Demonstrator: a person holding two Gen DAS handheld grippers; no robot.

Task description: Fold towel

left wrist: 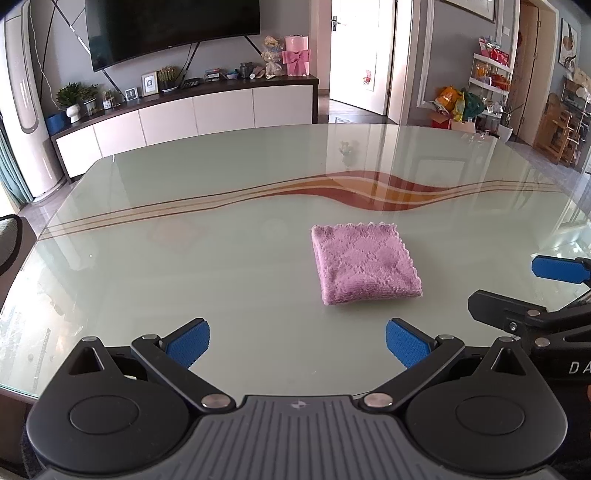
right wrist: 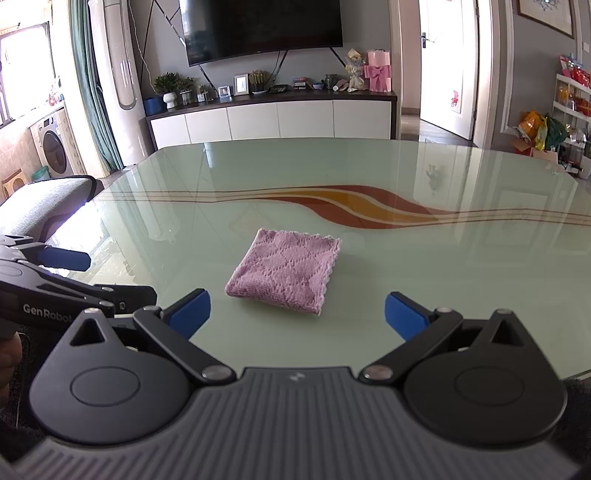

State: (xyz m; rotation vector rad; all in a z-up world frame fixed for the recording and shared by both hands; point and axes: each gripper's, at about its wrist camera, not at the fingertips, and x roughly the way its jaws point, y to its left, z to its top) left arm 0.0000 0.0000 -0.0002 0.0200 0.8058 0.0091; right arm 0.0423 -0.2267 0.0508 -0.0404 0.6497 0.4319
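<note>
Home living room: wall-mounted television (right wrist: 264, 27) above long white sideboard (right wrist: 273, 118) with potted plants (right wrist: 170, 86), framed photos; glass-topped desk (right wrist: 443, 258) in foreground; washing machine (right wrist: 53, 147) by window.

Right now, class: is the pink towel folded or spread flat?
Folded: the pink towel lies as a small thick square on the glass table, with layered edges.

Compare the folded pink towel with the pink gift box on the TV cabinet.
The folded pink towel lies flat and soft on the glass table; the pink gift box stands upright and rigid on the white TV cabinet. The towel has scalloped edges; the box wears a bow. Both are pink.
</note>
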